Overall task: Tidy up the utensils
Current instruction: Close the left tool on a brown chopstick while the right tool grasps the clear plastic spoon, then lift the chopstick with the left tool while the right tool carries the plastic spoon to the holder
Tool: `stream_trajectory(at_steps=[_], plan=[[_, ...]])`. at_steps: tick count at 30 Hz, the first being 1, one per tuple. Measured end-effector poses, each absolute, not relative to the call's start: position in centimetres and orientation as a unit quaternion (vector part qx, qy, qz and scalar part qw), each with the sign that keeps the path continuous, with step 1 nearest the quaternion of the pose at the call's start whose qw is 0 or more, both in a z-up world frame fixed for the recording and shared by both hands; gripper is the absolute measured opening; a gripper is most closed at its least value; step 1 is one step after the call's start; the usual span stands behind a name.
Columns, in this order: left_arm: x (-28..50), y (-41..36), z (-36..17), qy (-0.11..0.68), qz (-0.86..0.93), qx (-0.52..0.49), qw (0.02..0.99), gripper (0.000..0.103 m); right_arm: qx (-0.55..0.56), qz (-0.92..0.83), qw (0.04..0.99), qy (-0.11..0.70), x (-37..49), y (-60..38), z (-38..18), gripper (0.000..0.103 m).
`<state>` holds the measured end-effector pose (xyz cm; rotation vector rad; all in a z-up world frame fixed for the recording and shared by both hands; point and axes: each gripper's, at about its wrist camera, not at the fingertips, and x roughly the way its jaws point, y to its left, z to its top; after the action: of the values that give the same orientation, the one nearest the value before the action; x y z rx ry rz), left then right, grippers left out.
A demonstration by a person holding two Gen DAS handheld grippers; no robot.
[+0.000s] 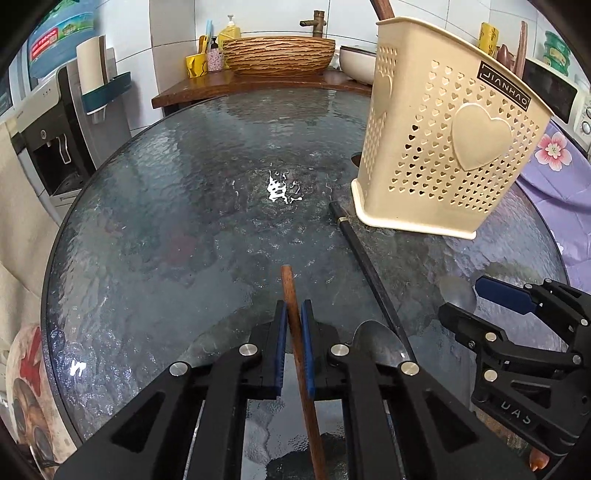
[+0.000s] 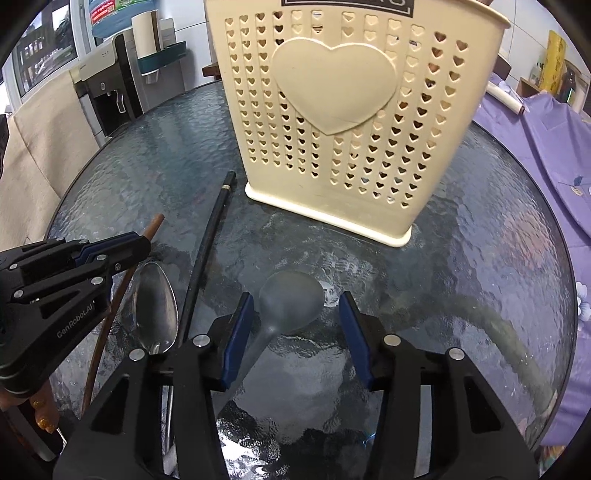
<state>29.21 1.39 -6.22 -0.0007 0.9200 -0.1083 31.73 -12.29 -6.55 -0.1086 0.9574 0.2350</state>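
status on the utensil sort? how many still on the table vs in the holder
Early. Done: a brown handle already stands in the beige holder. In hand: left claw is shut on the brown chopstick; right claw straddles the translucent spoon, pads not yet pressing. Left on the glass table: black chopstick and metal spoon.

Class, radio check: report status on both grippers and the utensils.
Left gripper shut on brown chopstick. Right gripper open, straddling translucent spoon. Holder upright beyond; nothing blocking.
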Motion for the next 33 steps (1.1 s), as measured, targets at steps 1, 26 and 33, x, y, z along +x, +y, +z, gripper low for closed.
stream_trajectory(at_steps=[1,26,33], plan=[[29.2,1.4,-6.2,0.444,-0.053,0.000,0.895,0.008,-0.052,0.113,0.880,0.459,31.7,-12.3,-6.6,0.044],[27.9,2.2,-3.9,0.416,-0.073,-0.042,0.906,0.007,-0.033,0.201,0.916,0.346,28.9,-14.5,-3.0,0.037],[25.9,1.8,0.4,0.357,-0.084,-0.045,0.929,0.007,-0.044,0.199,0.933,0.297,27.1,-15.9,-0.2,0.037]])
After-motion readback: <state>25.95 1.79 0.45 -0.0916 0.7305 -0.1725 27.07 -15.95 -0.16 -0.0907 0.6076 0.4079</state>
